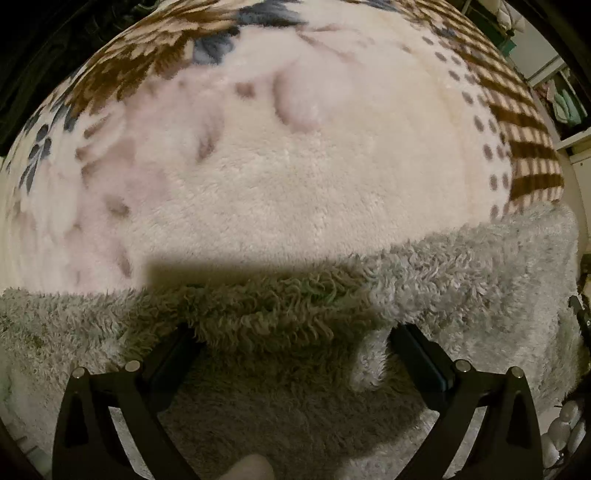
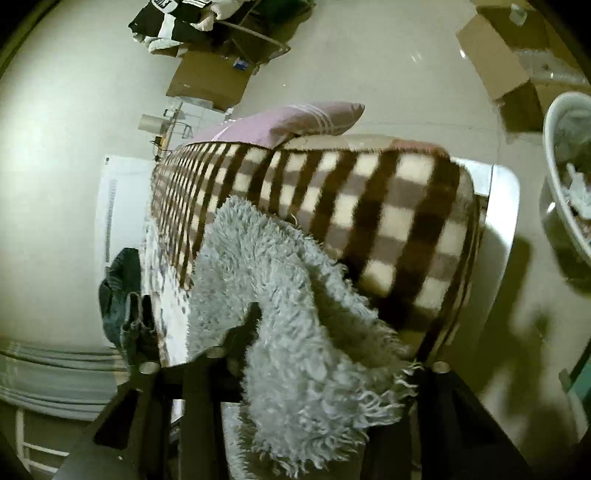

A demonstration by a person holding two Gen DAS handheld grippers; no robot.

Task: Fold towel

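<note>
A shaggy grey towel (image 1: pixel 461 280) lies across the near part of a plush cream blanket (image 1: pixel 295 166) on a bed. My left gripper (image 1: pixel 295 347) is low over it, jaws wide apart. A folded edge of the towel covers both fingertips and nothing is pinched between them. In the right wrist view the same towel (image 2: pixel 295 369) hangs bunched from my right gripper (image 2: pixel 291 332) near the bed's corner. One dark finger (image 2: pixel 251 325) presses its left side and the other is hidden under the pile. The towel drapes over the brown-checked blanket border (image 2: pixel 388 221).
A lilac pillow (image 2: pixel 288 122) lies at the bed's far end. Cardboard boxes (image 2: pixel 495 70), clothes (image 2: pixel 170 22) and a white basin (image 2: pixel 565 177) stand on the pale floor. Dark garments (image 2: pixel 122 291) hang at the bed's left side. Shelves (image 1: pixel 565 99) sit at the right.
</note>
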